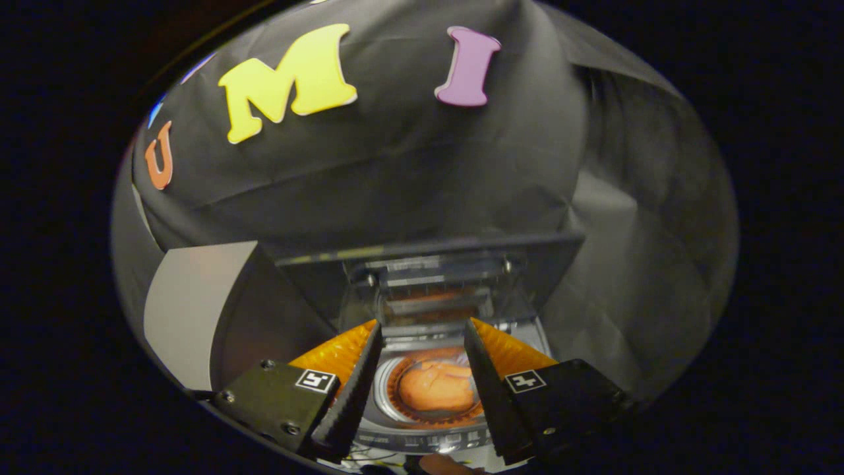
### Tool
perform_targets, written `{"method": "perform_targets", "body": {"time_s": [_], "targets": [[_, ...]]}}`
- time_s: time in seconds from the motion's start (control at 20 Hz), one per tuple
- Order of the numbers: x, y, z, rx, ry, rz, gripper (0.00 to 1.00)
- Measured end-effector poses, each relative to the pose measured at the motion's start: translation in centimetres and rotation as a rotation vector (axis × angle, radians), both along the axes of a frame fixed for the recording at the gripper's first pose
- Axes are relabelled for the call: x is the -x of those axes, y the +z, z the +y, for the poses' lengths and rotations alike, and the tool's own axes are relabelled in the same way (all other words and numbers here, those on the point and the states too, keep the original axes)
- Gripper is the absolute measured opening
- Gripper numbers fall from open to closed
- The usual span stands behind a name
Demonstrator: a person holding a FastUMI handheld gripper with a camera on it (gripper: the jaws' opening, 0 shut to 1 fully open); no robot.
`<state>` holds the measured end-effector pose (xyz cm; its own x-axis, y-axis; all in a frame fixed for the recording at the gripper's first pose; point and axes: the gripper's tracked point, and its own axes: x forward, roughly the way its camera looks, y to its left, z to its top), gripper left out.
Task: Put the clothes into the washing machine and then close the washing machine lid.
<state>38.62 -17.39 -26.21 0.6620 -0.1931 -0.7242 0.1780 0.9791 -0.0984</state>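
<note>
above the washing machine [428,422], tool [422,343] fingers spread wide, holding nothing.

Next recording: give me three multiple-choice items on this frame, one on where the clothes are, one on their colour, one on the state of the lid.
1. Where do the clothes lie?
A. Inside the washing machine drum
B. On the floor
C. Clamped in the gripper

2. What colour are the clothes?
A. Blue
B. Orange
C. White

3. How does the lid stand?
A. Shut flat
B. Taken off and lying aside
C. Raised open behind the drum

Key: 1 A, the bundle sits within the round drum, seen between the open fingers, which hold nothing. 2 B, the bundle is orange. 3 C, the clear lid stands up beyond the drum opening.
</note>
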Motion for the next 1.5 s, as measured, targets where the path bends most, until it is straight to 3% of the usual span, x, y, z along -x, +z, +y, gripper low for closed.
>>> {"method": "perform_targets", "body": {"time_s": [0.3, 0.5, 0.75, 1.5], "targets": [[-7.9, 3.4, 0.6, 0.016, 0.082, -0.101, 0.79], [-9.9, 1.5, 0.1, 0.027, 0.098, -0.037, 0.79], [-10.1, -1.7, -0.7, -0.015, 0.044, 0.026, 0.79], [-7.7, -1.4, -0.3, 0.004, 0.020, 0.006, 0.80]]}}
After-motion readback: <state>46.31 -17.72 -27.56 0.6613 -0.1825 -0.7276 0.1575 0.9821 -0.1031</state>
